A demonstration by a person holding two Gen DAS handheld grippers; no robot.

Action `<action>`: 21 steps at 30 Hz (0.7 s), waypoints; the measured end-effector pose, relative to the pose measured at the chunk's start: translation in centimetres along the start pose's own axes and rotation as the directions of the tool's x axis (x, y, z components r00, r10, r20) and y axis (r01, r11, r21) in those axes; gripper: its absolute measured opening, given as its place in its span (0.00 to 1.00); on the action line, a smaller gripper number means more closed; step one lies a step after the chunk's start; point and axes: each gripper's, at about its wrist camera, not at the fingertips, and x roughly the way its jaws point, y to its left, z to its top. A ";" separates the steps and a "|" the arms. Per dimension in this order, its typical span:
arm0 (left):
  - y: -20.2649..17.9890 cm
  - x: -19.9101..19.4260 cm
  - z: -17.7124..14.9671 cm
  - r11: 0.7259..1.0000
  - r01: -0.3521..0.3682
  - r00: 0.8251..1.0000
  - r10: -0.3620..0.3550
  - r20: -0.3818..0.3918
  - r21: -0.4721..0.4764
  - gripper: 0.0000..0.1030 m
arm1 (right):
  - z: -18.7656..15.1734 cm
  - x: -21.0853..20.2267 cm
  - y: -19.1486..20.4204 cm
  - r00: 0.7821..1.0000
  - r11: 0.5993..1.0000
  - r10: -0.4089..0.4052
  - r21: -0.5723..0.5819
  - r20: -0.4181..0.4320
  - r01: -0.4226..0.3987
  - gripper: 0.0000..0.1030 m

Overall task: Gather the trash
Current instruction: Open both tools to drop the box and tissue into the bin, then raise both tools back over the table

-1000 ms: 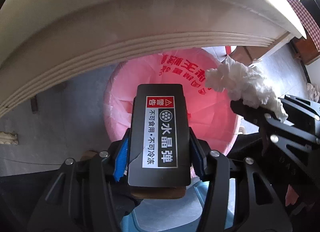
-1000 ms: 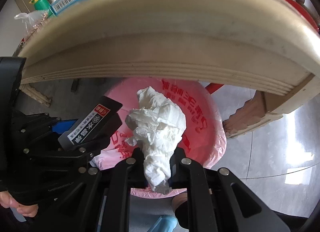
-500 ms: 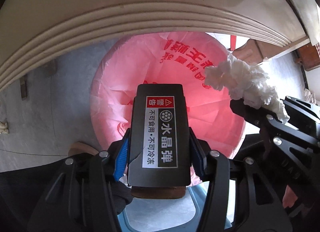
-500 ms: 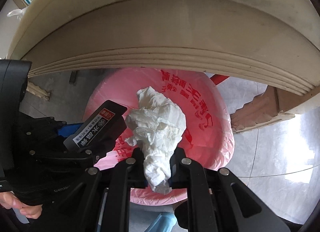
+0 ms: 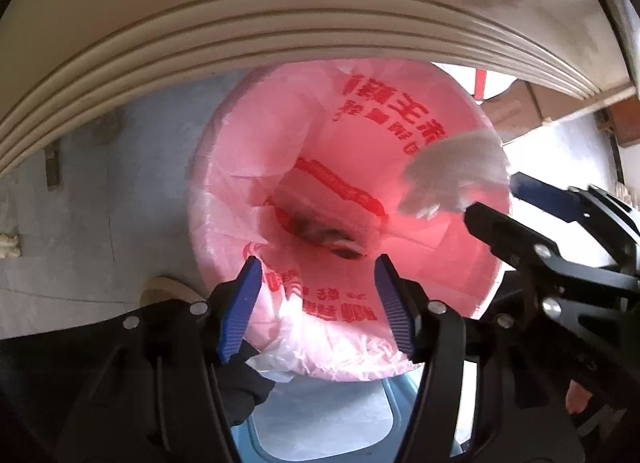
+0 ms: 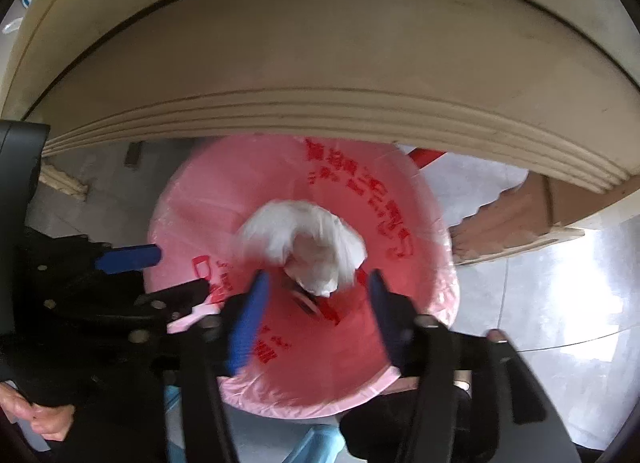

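- Left wrist view: the left gripper (image 5: 318,295) hangs over a bin lined with a pink bag (image 5: 256,167) printed with red characters; its blue-padded jaws are spread wide with nothing between them.
- Deep in the bag's hollow lies a dark, blurred shape (image 5: 320,231); what it is cannot be told.
- At the right of that view a crumpled white tissue (image 5: 456,175), smeared by blur, sits in the air above the bag's far side, just off the tip of the right gripper (image 5: 496,203).
- Right wrist view: the right gripper (image 6: 316,299) has its jaws apart and holds nothing; the tissue (image 6: 304,239) is beyond the fingertips, touching neither pad, over the mouth of the bag (image 6: 400,263).
- The left gripper (image 6: 168,271) shows at the left of that view, jaws apart, reaching over the bag's rim.
- A cream table edge (image 6: 320,63) with grooved moulding arches across the top of both views, above the bin.
- The bin stands on a grey tiled floor (image 5: 80,203).
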 end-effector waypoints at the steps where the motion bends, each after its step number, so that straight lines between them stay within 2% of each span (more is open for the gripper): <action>1: 0.1 -0.1 0.0 1.000 0.002 1.000 -0.002 0.001 -0.007 0.63 | 0.0 -0.2 -0.2 1.000 1.000 0.009 0.009 0.004 -0.009 0.59; 3: 0.4 -0.3 0.0 1.000 -0.001 1.000 0.001 0.011 -0.017 0.68 | 0.0 -0.2 -0.5 1.000 1.000 0.020 0.021 0.005 -0.020 0.60; 12: 0.3 -0.9 -0.3 1.000 -0.030 0.999 0.030 0.034 -0.004 0.73 | 0.1 -0.3 -1.4 1.000 0.999 0.020 0.029 0.009 -0.020 0.60; 21: 0.4 -1.2 -0.5 0.999 -0.049 0.998 0.049 0.048 -0.003 0.74 | -0.1 -0.6 -1.7 0.999 0.998 0.036 0.044 0.016 -0.037 0.60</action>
